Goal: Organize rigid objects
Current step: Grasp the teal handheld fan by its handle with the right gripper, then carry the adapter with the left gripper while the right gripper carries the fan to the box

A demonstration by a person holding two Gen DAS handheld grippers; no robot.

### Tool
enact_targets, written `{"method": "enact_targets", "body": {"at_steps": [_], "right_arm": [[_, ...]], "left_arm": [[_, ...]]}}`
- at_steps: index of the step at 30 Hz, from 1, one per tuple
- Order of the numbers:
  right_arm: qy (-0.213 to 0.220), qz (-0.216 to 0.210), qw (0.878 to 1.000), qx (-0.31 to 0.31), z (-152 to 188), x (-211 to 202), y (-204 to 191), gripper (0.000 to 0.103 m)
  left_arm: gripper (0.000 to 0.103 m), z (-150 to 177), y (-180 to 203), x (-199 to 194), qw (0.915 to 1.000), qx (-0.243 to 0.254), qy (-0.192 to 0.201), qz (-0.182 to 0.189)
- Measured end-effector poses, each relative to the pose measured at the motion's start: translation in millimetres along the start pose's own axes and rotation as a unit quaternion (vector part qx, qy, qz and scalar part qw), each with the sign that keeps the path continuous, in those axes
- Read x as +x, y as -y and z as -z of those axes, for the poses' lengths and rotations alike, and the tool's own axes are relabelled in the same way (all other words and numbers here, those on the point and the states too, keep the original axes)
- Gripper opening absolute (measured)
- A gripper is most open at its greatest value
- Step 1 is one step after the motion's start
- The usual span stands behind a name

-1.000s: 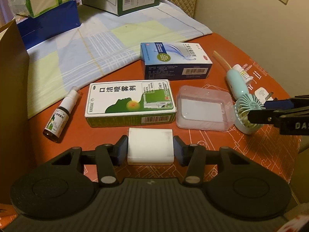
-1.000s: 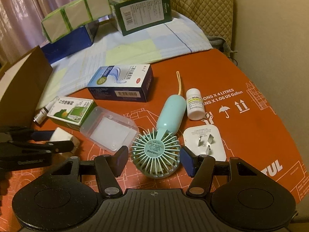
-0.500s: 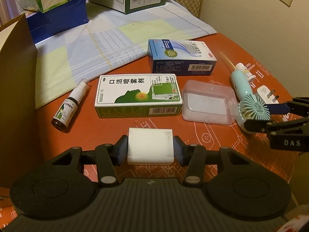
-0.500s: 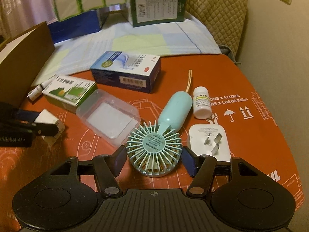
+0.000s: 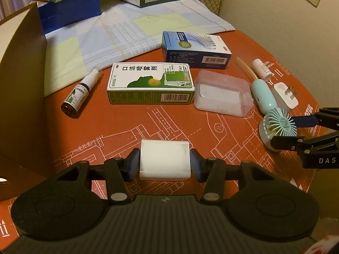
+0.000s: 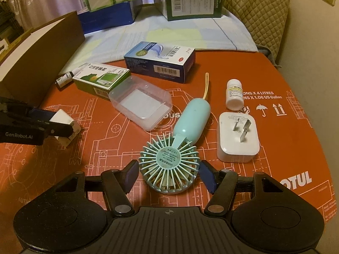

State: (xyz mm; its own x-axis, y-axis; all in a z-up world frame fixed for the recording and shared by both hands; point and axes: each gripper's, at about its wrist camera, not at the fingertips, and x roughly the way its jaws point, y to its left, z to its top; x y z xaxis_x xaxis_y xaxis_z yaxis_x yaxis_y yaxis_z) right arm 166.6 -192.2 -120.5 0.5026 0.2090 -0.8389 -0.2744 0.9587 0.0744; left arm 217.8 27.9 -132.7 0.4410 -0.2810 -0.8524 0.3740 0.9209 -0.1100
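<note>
My left gripper (image 5: 164, 165) is shut on a small white block (image 5: 164, 158), held just above the orange mat (image 5: 127, 131). In the right wrist view that block (image 6: 63, 117) and the left gripper (image 6: 61, 127) sit at the far left. A mint handheld fan (image 6: 169, 165) lies flat on the mat, its handle pointing away. My right gripper (image 6: 168, 174) straddles the fan's round head with its jaws opening, and a thin gap shows beside each pad. The left wrist view has the fan (image 5: 279, 124) and the right gripper (image 5: 282, 131) at the right edge.
On the mat lie a clear plastic box (image 6: 141, 103), a green carton (image 6: 101, 77), a blue carton (image 6: 161, 60), a white pill bottle (image 6: 234, 94), a white plug adapter (image 6: 238, 141) and a spray bottle (image 5: 79, 93). A cardboard box wall (image 5: 19, 63) stands left; a checked cloth (image 5: 106, 36) lies behind.
The left gripper has drawn back from the green carton with the white block in it. The right gripper has closed in around the fan head, rolled a little and widened its jaws.
</note>
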Motion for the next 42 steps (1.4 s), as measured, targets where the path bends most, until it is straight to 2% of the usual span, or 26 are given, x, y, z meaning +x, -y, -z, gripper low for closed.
{"method": "enact_targets", "body": {"at_steps": [4,14,21,32,42], "right_arm": [[0.001,0.004,1.000,0.012,-3,3,1,0.066],[0.010,0.018,1.000,0.003,-6,14,-4,0.066],[0.014,0.026,1.000,-0.009,-2,15,-5,0.060],[0.048,0.030,0.998,-0.033,-1,-6,-10,0.060],[0.096,0.039,0.993,-0.063,-7,-34,-19,0.060]], "left_arm": [[0.047,-3,-1,2,1.0000,-0.009,0.001,0.000],[0.046,1,1,2,0.9997,-0.020,0.011,-0.005],[0.045,2,2,1,0.9996,-0.022,0.013,-0.008],[0.045,2,6,-5,0.9998,-0.019,0.010,-0.006],[0.045,-5,11,-28,0.9989,-0.028,0.037,0.003]]}}
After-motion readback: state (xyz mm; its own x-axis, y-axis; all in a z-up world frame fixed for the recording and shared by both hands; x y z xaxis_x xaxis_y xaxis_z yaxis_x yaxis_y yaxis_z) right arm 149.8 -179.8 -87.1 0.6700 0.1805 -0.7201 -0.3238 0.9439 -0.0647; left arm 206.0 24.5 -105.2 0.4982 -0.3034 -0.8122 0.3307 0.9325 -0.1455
